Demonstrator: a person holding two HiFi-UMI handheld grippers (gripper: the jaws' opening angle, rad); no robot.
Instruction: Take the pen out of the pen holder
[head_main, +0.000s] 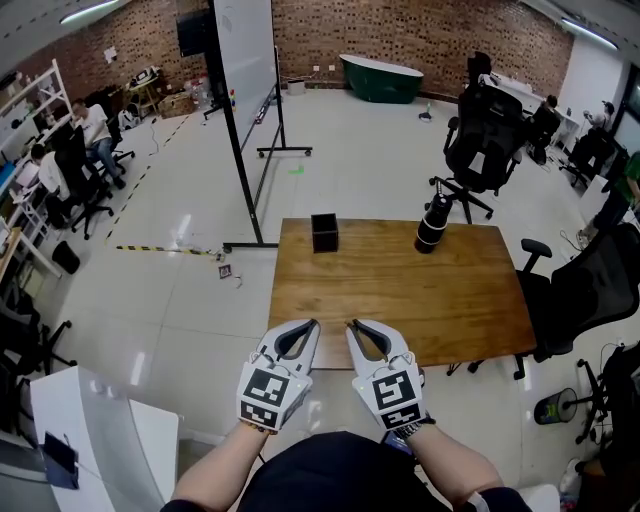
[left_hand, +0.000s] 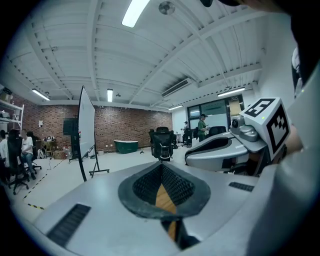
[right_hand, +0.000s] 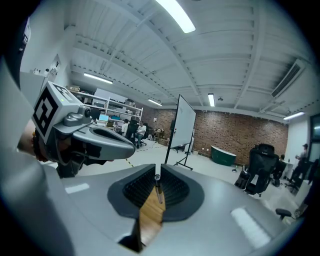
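A black square pen holder (head_main: 323, 232) stands at the far left of the wooden table (head_main: 400, 300). Both grippers hover side by side over the near table edge, well short of the holder. In the right gripper view a thin grey pen (right_hand: 158, 190) with a round end sits between the pads, and my right gripper (right_hand: 157, 172) (head_main: 353, 325) is shut on it. My left gripper (left_hand: 161, 167) (head_main: 312, 324) has its tips together with nothing between them. In the head view the pen is too small to make out.
A black bottle (head_main: 433, 222) stands at the table's far right. A whiteboard on a wheeled stand (head_main: 245, 90) is beyond the far left corner. Office chairs (head_main: 585, 290) stand to the right of the table. A white cabinet (head_main: 100, 430) is at the near left.
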